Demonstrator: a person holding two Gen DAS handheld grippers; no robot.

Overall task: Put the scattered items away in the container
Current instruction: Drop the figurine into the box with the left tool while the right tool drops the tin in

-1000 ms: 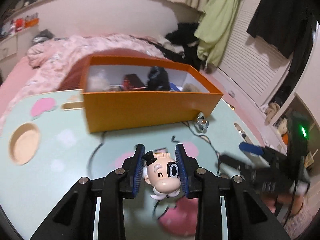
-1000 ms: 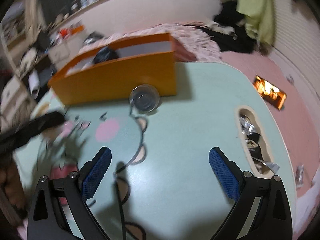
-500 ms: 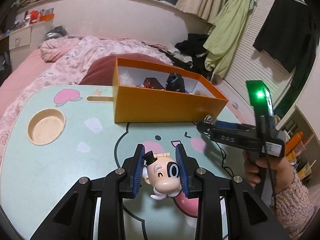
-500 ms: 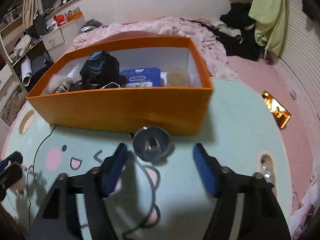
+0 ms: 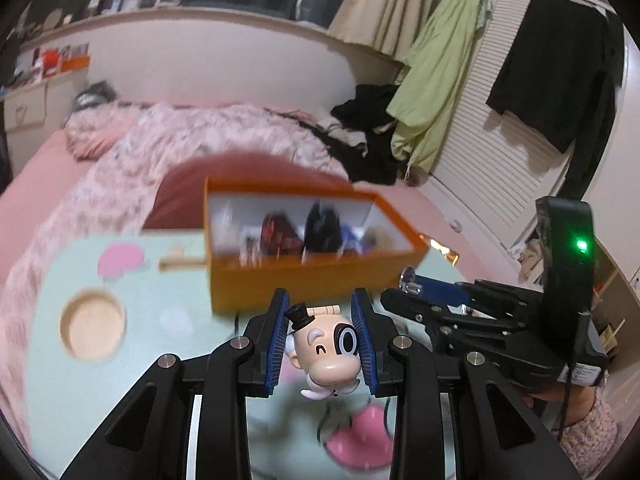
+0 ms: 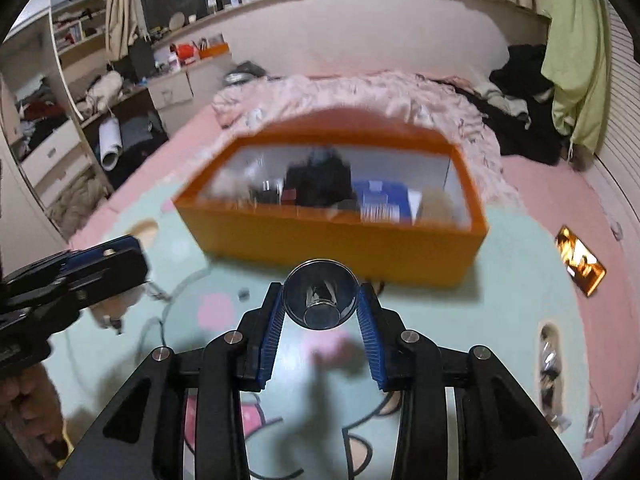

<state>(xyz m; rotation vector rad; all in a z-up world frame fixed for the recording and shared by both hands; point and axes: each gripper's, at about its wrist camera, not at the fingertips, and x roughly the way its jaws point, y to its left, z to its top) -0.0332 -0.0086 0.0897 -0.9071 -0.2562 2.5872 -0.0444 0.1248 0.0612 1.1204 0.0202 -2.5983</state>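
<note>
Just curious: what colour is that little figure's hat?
Black, a tiny top hat on the cartoon figurine; clearest in the left wrist view.

Both views toward orange box, blurred.

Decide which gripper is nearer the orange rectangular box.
Right. The right gripper, clamping a shiny metal cup, sits just before the orange rectangular box; the left gripper, holding a cartoon figurine, is farther back.

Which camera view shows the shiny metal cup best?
The right wrist view shows it best: the metal cup sits between the right gripper's blue pads, open mouth facing the camera. In the left wrist view only a small shiny piece shows at that gripper's tip, near the orange box.
</note>
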